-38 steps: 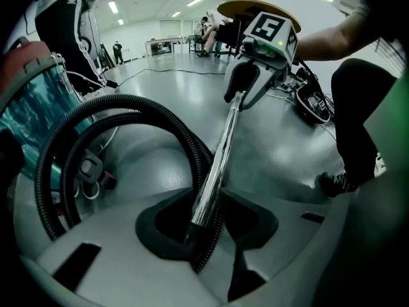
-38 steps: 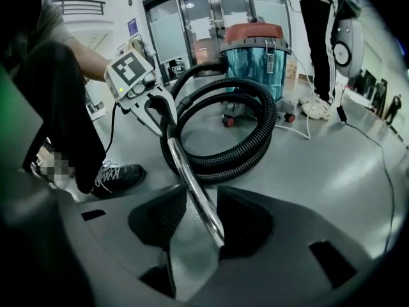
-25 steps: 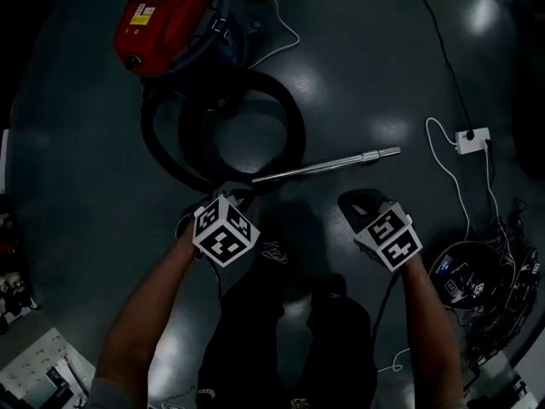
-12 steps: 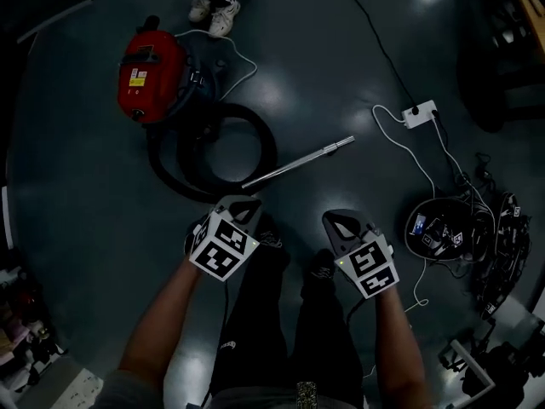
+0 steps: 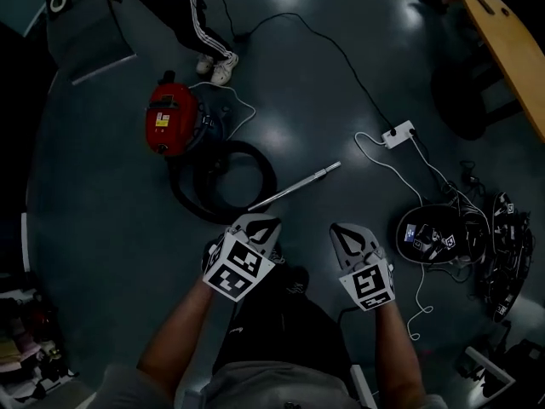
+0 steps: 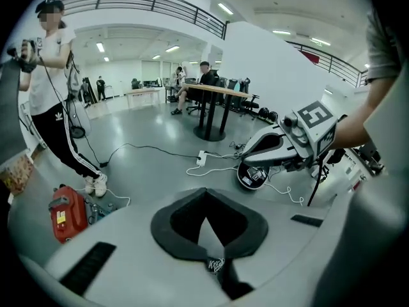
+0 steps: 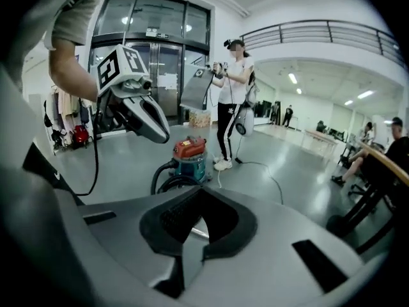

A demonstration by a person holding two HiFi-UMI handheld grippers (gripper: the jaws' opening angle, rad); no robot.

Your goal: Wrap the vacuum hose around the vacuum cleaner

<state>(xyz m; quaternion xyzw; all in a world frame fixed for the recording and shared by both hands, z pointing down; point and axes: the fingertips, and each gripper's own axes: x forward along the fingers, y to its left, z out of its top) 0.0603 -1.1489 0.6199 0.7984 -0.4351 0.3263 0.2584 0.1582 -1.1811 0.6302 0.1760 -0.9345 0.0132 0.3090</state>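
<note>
The red vacuum cleaner (image 5: 173,119) stands on the dark floor, and its black hose (image 5: 271,177) lies in a loop beside it. A metal wand (image 5: 294,187) runs out from the loop toward the right. My left gripper (image 5: 260,226) and right gripper (image 5: 347,233) hang side by side well above the floor, both shut and holding nothing. In the left gripper view the left gripper (image 6: 206,194) has its jaws together, with the vacuum cleaner (image 6: 67,213) low at the left. The right gripper view shows the right gripper (image 7: 199,194) closed, the vacuum cleaner (image 7: 190,155) and hose (image 7: 167,178) beyond it.
A person in striped trousers (image 5: 200,24) stands just behind the vacuum. A white power strip (image 5: 398,133) with cables lies to the right. A round black device (image 5: 430,233) sits among tangled cables. A wooden table (image 5: 511,41) stands at the far right.
Both grippers have risen away from the floor and stayed shut. The head view has pulled back, so the vacuum, hose and wand look smaller and farther off.
</note>
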